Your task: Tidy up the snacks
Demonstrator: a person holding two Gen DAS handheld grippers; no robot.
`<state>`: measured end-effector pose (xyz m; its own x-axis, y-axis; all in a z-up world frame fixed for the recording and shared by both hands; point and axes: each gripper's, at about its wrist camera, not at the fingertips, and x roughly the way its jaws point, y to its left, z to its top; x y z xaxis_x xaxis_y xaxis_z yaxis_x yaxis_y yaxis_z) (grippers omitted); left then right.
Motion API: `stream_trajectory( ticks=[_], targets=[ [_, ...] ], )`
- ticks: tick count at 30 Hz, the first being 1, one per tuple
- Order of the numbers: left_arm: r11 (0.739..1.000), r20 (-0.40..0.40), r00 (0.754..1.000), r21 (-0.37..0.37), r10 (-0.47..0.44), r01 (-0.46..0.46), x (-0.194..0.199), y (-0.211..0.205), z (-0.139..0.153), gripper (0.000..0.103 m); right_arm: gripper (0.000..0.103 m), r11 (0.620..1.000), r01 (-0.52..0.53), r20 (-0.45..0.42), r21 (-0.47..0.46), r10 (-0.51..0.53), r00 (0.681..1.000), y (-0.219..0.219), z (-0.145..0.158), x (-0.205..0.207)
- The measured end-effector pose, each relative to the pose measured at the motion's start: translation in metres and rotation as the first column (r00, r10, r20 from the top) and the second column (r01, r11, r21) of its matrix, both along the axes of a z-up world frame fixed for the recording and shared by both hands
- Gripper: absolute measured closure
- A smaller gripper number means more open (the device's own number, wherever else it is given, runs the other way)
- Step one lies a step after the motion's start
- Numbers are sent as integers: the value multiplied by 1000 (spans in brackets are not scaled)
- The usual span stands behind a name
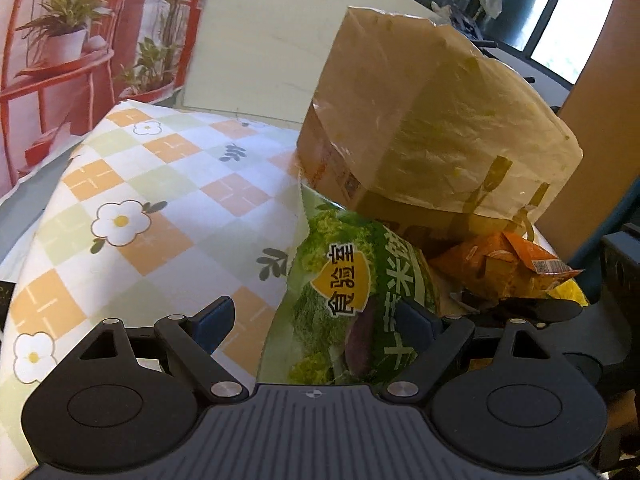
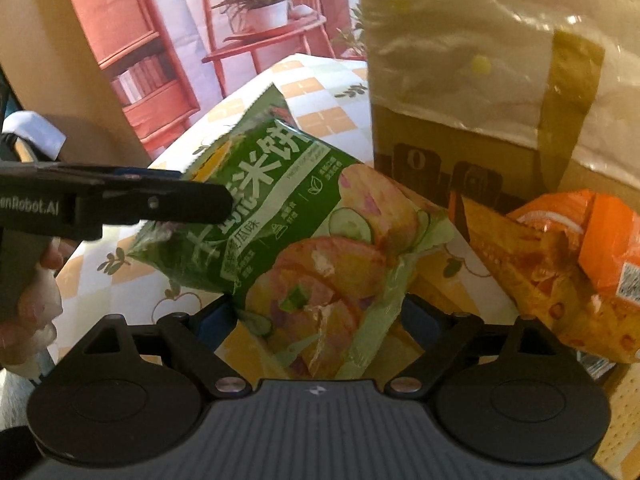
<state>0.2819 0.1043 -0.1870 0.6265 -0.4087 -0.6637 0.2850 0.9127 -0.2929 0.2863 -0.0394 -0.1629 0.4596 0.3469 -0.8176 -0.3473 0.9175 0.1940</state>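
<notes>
left gripper (image 1: 316,320): level, jaws wide, green bag (image 1: 344,300) between pads, touching right pad; clamp unclear
right gripper (image 2: 316,320): jaws wide, green bag's lower end between fingers, grip unclear
green bag: tilted above tablecloth (image 1: 160,200), beside box (image 1: 420,120)
orange bag (image 2: 568,272): right of green bag, by box

Snack bag (image 2: 304,240): green, white lettering, pink and yellow food pictures
Second packet (image 2: 576,276): orange
Paper bag (image 1: 436,128): tan, yellow marks
Tablecloth (image 1: 160,200): orange, pale green and white checks, white flowers
Shelf (image 2: 132,48): red
</notes>
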Motion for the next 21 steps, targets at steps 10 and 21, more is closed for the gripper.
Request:
stream_trajectory(
  ticks=[10,21],
  targets=[
    [1000,6,1000,14,-16,16,-4,-2,2,28,9,1000,-4,15,-20,4,1000,5,-4,2],
    [1000,-29,999,-7,25,-25,-2,9,-5,29,14,1000,-4,21,23,4,1000,1,-4,2]
  ],
)
